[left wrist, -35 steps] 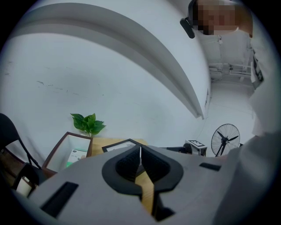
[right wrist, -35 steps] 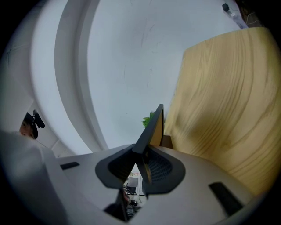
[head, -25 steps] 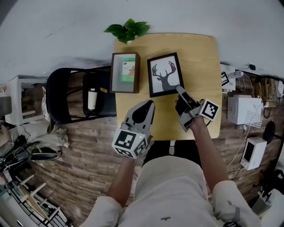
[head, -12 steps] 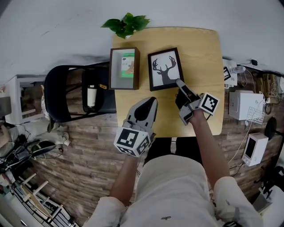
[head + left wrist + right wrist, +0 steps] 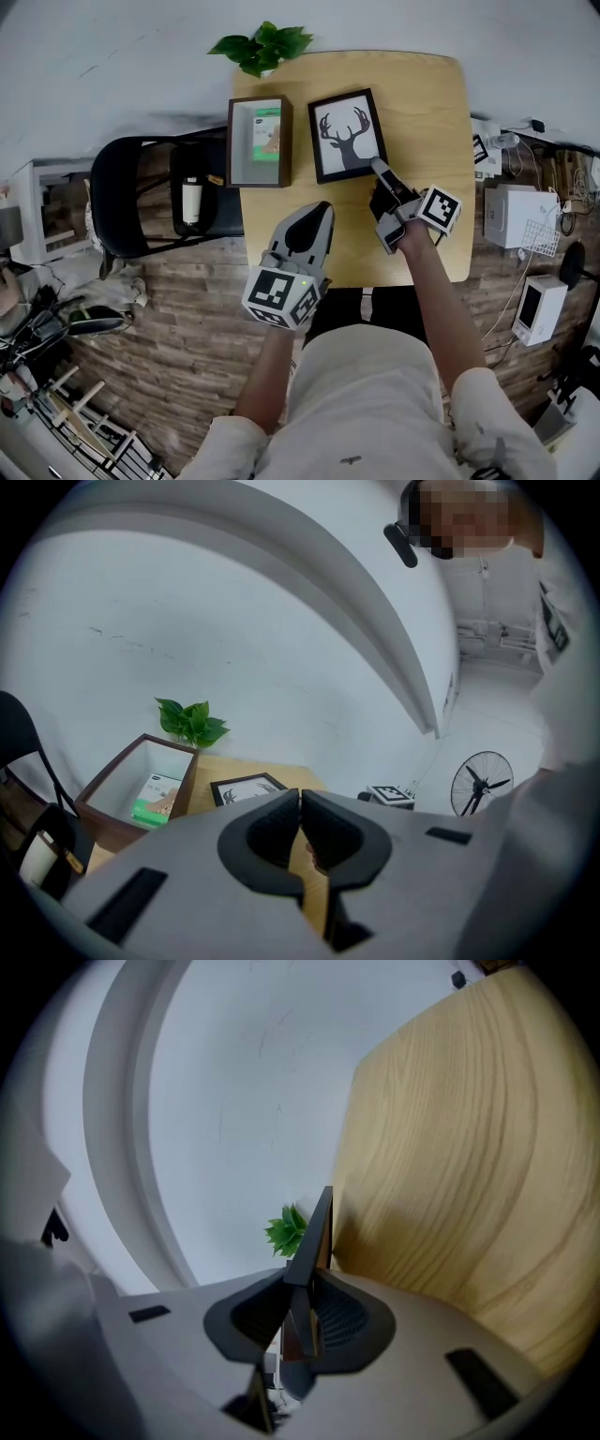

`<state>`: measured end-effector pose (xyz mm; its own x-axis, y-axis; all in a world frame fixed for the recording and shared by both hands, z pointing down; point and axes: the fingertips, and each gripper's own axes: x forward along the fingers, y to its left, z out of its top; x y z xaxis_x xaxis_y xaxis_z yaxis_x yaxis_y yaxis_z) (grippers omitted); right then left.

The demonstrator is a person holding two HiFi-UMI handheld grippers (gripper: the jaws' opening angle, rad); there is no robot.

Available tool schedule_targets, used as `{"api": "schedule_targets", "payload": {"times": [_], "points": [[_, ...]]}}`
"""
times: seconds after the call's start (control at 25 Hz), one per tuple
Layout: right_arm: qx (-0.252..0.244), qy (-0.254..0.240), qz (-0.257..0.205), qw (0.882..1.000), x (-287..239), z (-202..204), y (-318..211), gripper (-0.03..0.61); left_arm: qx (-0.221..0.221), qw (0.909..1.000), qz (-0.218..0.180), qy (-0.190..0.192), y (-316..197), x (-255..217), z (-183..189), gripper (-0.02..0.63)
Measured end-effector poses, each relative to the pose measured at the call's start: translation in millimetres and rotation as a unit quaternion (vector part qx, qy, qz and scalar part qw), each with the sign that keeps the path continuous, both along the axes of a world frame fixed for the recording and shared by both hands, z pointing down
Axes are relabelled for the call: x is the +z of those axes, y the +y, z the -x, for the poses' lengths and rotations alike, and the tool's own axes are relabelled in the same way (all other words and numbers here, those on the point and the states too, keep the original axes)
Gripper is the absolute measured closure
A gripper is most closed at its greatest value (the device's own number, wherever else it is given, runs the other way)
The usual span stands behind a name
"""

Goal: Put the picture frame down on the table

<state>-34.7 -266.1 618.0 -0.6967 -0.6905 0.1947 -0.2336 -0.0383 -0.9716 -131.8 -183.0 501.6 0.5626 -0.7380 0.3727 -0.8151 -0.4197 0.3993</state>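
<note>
The picture frame (image 5: 347, 136), black-edged with a deer silhouette on white, faces up over the far middle of the wooden table (image 5: 422, 103). My right gripper (image 5: 380, 169) is shut on its near right corner. In the right gripper view the frame (image 5: 314, 1232) runs edge-on out from between the jaws of that gripper (image 5: 302, 1312). I cannot tell whether it lies flat on the table. My left gripper (image 5: 314, 214) hangs shut and empty over the near part of the table. In the left gripper view that gripper (image 5: 300, 803) points toward the frame (image 5: 246, 787).
A dark wooden box (image 5: 259, 141) with a green packet inside lies left of the frame. A potted plant (image 5: 262, 44) stands at the table's far edge. A black chair (image 5: 150, 202) is off the left side. White devices and cables (image 5: 511, 220) lie on the floor to the right.
The head view has shifted a little. My right gripper keeps its hold on the frame's corner and has edged slightly away from me. My left gripper has barely moved.
</note>
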Motion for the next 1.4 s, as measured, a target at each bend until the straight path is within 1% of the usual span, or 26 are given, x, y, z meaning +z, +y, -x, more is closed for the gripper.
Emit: {"api": "schedule_targets", "payload": {"times": [0.12,0.24,0.4,0.84,1.2,1.4], "points": [[-0.001,0.020,0.005,1.000,5.9,-1.0,-0.8,0.506,0.002,1.0000,0.004,-0.001,1.0,2.8,-0.2,0.601],[-0.001,0.027,0.009,1.000,8.9,0.7,-2.3,0.508,0.000,1.0000,0.007,0.000,1.3,4.7,0.3,0.601],[-0.004,0.050,0.009,0.999,15.5,-1.0,-4.6,0.508,0.004,1.0000,0.009,0.001,1.6,7.6,-3.7,0.601],[-0.023,0.105,0.008,0.994,27.3,-1.9,-4.9,0.514,0.011,0.9999,0.010,0.004,-1.2,11.0,-10.1,0.601],[-0.042,0.143,0.008,0.989,36.5,-0.3,-2.3,0.515,0.022,0.9996,0.017,0.003,2.5,17.2,-15.7,0.601],[-0.057,0.167,0.003,0.984,39.4,2.3,-0.9,0.502,0.022,0.9996,0.020,0.002,3.4,19.0,-13.5,0.601]]}}
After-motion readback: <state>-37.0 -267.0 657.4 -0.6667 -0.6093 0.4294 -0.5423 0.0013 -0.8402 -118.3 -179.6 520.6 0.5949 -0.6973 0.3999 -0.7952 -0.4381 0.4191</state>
